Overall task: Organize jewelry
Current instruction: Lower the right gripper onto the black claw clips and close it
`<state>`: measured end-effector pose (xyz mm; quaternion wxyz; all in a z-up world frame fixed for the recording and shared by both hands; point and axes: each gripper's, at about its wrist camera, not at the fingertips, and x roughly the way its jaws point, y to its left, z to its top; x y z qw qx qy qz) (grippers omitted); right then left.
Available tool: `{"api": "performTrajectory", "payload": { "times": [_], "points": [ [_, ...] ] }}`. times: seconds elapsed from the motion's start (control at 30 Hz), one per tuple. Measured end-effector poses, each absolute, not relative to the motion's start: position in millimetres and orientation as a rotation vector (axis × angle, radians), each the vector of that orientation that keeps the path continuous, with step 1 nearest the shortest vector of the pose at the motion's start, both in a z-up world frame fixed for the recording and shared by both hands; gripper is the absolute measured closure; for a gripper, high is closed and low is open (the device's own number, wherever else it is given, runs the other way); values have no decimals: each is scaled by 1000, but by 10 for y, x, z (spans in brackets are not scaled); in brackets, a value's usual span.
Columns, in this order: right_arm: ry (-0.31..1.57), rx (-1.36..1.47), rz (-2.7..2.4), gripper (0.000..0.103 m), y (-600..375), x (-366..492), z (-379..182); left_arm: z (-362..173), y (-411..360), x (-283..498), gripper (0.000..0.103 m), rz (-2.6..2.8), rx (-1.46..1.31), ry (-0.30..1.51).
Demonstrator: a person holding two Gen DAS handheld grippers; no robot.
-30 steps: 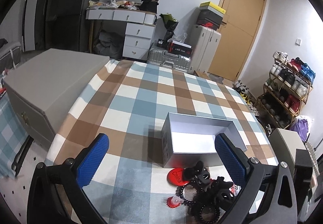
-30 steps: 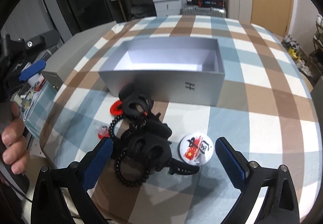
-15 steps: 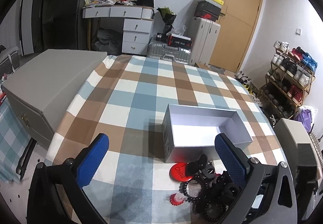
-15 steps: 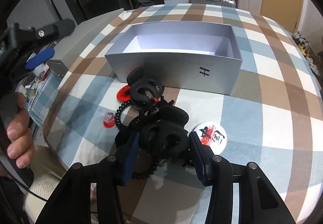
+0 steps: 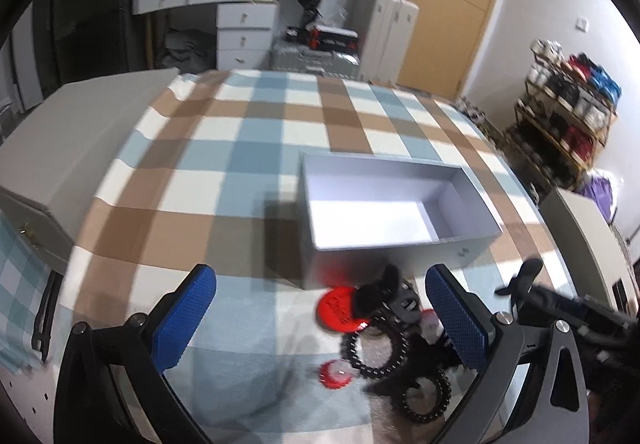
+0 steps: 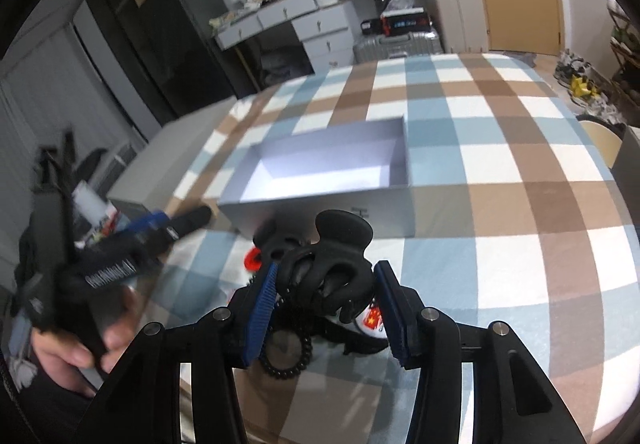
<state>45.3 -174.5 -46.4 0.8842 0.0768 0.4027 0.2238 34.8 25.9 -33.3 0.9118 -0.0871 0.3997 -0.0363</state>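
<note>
Right gripper is pinching a black claw hair clip between its blue pads, just in front of the open grey box on the plaid tablecloth. Left gripper is hovering with jaws spread wide near black spiral hair ties and a red badge.

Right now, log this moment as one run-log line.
right gripper: shut on black hair claw, lifted | left gripper: open, holds nothing | gray box: open, nothing inside | hair ties, red badge: on tablecloth
</note>
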Motion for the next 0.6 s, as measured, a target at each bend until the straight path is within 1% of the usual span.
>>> {"api": "performTrajectory", "payload": {
  "times": [0.3,0.43,0.53,0.6],
  "points": [
    [770,216,468,55,-1933,390,-300,-496,-11,453,3,-160,-118,916],
    [765,223,491,55,-1945,371,-282,-563,-89,487,9,-186,-106,952],
    [761,231,510,55,-1947,354,-268,-593,-117,518,12,-195,-110,968],
    [760,234,519,55,-1944,345,-261,-622,-120,557,17,-203,-119,990]
  ]
}}
